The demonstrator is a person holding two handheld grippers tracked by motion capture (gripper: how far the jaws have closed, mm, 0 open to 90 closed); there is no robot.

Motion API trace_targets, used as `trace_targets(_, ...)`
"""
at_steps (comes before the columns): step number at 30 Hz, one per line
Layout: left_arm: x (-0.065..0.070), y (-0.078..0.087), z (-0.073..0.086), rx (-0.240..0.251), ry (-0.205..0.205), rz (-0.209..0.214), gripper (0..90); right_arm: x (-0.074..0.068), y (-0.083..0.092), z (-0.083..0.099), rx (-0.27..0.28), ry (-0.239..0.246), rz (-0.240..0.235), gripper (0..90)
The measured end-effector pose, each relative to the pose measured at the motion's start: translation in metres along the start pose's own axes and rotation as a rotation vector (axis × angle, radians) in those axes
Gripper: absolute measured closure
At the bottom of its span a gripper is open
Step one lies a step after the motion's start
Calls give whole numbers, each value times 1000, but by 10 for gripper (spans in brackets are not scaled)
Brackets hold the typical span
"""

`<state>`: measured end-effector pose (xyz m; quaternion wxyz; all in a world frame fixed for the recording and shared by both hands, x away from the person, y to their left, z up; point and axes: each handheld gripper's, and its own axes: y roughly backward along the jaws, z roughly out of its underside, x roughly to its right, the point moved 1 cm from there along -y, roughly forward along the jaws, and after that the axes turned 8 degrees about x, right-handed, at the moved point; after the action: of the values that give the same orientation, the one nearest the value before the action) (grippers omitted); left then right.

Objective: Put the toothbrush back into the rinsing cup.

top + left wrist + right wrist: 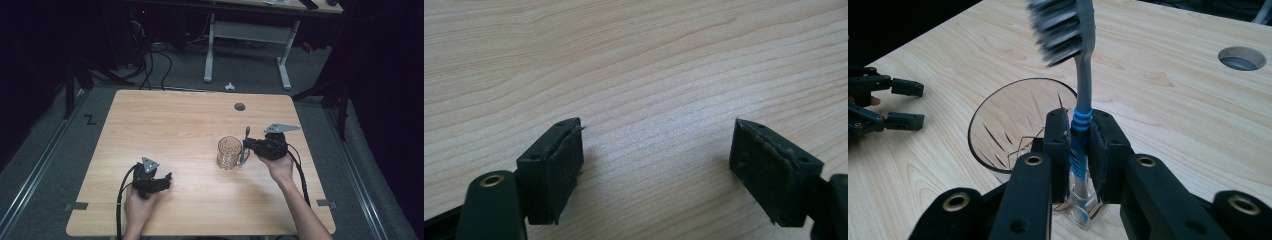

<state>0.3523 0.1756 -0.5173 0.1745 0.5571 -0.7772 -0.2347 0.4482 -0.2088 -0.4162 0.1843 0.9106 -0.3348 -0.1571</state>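
1. The table (190, 130) is pale wood with fine, wavy grain, a matte rectangular top with rounded corners and a round grey-lined hole (240, 106) near its far edge.
2. The right gripper (1079, 131) has its black jaws closed on a toothbrush (1082, 95), clamping the blue-ribbed part of the grey handle. The brush stands upright, its dark bristled head above the jaws and its clear plastic tail below them.
3. A drinking glass (1013, 125) of clear cut glass, with leaf-like lines etched in its wall, stands upright just beyond and to the left of the right gripper's jaws. In the high view the glass (229, 152) sits right beside the toothbrush (245, 145); whether they touch cannot be told.
4. The left gripper (656, 170) holds its jaws wide open, with bare table (649, 75) between and beyond them. The flat pads (566, 167) are worn black rubber with scuffed edges.
5. In the high view the left gripper (170, 176) lies low over the near left part of the table, well apart from the right gripper (246, 145).
6. A cable (120, 200) trails from the left gripper over the near edge.
7. Beyond both pairs of jaws the table top is open wood up to its far edge.
8. Past the table, a white-legged desk (250, 45) stands on grey floor.
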Motion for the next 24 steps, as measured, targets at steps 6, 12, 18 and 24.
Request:
trace_targets(6,0,0,0,0,0,0,221,0,-1,1,-11,0,-1,790)
trace_targets(12,0,0,0,0,0,0,221,0,-2,2,-17,3,-3,773)
trace_targets(18,0,0,0,0,0,0,221,-1,-1,1,-12,3,3,707)
trace_targets(24,0,0,0,0,0,0,221,-3,3,-1,0,14,14,624)
